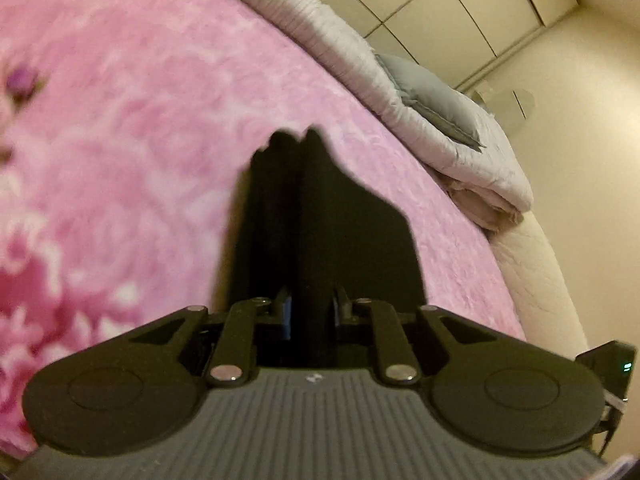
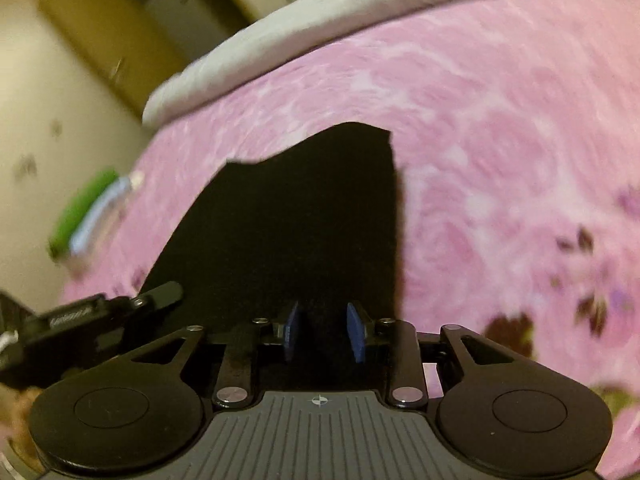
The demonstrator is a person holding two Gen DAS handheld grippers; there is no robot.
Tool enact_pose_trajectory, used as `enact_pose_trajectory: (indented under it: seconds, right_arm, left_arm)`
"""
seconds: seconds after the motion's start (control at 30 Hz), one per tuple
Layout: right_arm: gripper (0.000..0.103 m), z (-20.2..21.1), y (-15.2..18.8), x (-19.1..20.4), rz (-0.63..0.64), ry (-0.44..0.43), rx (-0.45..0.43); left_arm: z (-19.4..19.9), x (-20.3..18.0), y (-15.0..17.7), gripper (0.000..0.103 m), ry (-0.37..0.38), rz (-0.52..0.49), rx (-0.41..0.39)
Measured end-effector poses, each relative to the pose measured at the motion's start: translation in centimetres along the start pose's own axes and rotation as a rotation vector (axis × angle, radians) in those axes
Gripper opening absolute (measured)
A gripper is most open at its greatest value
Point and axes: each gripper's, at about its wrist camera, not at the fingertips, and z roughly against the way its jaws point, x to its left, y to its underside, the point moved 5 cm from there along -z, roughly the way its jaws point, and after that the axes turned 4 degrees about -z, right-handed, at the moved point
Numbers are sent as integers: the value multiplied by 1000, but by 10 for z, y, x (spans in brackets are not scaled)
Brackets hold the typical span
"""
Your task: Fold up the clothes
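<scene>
A black garment [image 1: 344, 232] hangs bunched between the fingers of my left gripper [image 1: 310, 312], which is shut on it above the pink floral bedspread [image 1: 140, 140]. In the right wrist view the same black garment [image 2: 304, 216] fills the space ahead of my right gripper [image 2: 323, 330], whose blue pads [image 2: 356, 332] pinch a fold of it. The garment hides both pairs of fingertips. Both views are blurred by motion.
A rolled pale duvet [image 1: 460, 136] with a grey pillow [image 1: 432, 96] lies along the bed's far edge, wardrobe doors [image 1: 460, 12] behind. In the right wrist view a green and blue object [image 2: 88, 216] lies at the bed's left edge near a white pillow [image 2: 248, 60].
</scene>
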Motion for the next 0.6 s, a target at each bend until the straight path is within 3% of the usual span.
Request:
enact_pose_trajectory:
  seconds: [0.1, 0.27, 0.43, 0.5, 0.6]
  right_arm:
    - [35, -5, 3, 11, 99, 32, 12]
    - [35, -8, 10, 6, 157, 27, 29]
    - [37, -10, 12, 16, 253, 38, 31]
    - [37, -12, 14, 22, 302, 66, 28]
    - [37, -9, 13, 18, 263, 58, 19]
  left_arm:
    - [-4, 10, 3, 16, 38, 86, -4]
    - [8, 1, 4, 13, 30, -11, -26]
    - [3, 21, 10, 15, 27, 48, 1]
    - [7, 13, 8, 17, 1, 6, 2]
    - [15, 6, 9, 17, -35, -11, 0]
